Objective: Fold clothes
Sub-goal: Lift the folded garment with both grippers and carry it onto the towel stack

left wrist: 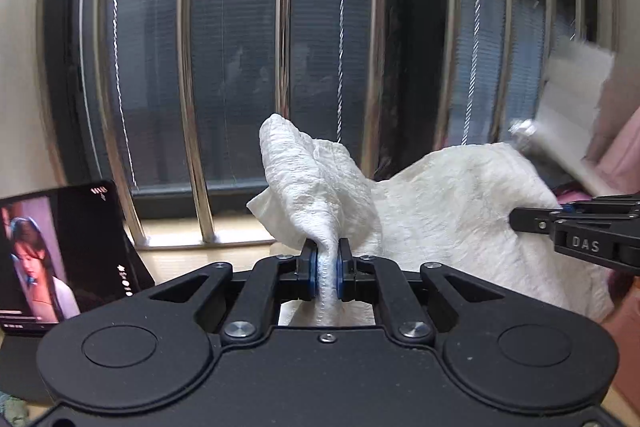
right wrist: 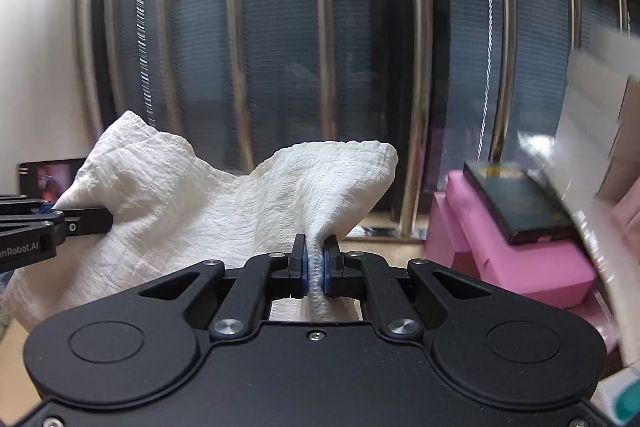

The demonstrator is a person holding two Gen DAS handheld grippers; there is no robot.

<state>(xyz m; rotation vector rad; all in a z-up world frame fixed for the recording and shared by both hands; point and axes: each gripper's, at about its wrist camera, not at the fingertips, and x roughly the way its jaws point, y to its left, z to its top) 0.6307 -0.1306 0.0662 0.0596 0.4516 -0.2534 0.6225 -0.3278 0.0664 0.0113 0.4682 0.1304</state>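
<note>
A white crinkled garment [left wrist: 460, 203] hangs in the air between both grippers, in front of a barred window. My left gripper [left wrist: 327, 267] is shut on a bunched edge of it, with a flap standing up above the pads. My right gripper [right wrist: 315, 267] is shut on another bunched edge of the same garment [right wrist: 192, 203]. The right gripper shows at the right edge of the left wrist view [left wrist: 520, 217]. The left gripper shows at the left edge of the right wrist view [right wrist: 100, 221]. The cloth sags between the two holds.
Vertical steel window bars [left wrist: 188, 79] stand close ahead over a wooden sill [left wrist: 192, 259]. A phone playing a video [left wrist: 60, 251] leans at the left. Pink boxes [right wrist: 520, 263] with a dark box [right wrist: 516, 199] on top sit at the right, beside white papers [right wrist: 592, 115].
</note>
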